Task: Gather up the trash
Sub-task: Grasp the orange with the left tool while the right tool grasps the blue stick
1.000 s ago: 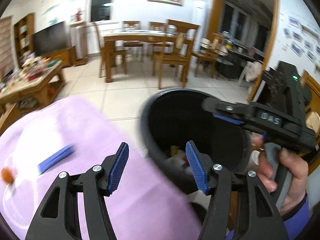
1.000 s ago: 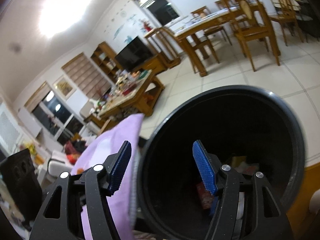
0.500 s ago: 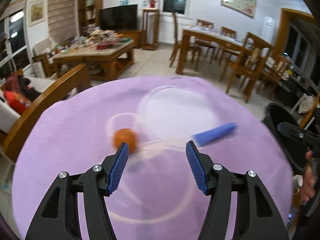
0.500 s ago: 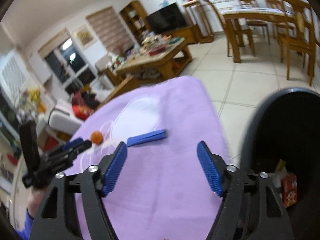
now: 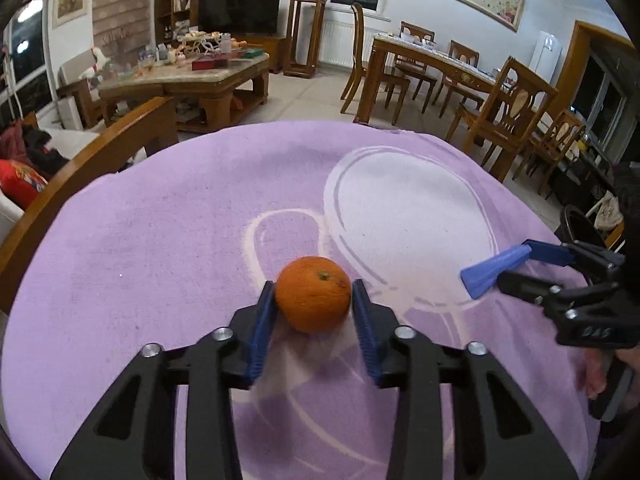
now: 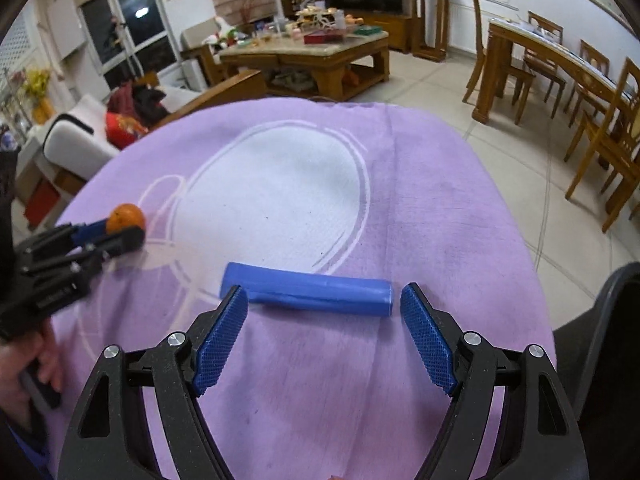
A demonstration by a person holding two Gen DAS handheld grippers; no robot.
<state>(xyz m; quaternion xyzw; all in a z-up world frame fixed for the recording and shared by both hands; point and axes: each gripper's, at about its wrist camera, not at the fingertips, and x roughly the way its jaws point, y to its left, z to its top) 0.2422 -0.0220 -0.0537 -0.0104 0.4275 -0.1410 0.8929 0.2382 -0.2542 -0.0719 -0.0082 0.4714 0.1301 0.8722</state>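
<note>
Orange round fruit [image 5: 312,299] sits clamped, apparently, in the just-closing left gripper [image 5: 313,306]; the widening right gripper [image 6: 324,312] straddles a blue packet [image 6: 308,293], untouched.

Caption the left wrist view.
Left gripper closing on an orange atop the purple cloth.

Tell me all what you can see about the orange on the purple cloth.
The orange is small, round and bright, with dimpled peel and a greenish stem scar on top, turned a little to the right. It looks whole and unpeeled. It rests on the purple cloth, near a pale printed ring. The left gripper has just been closing; its blue pads press both sides.
</note>
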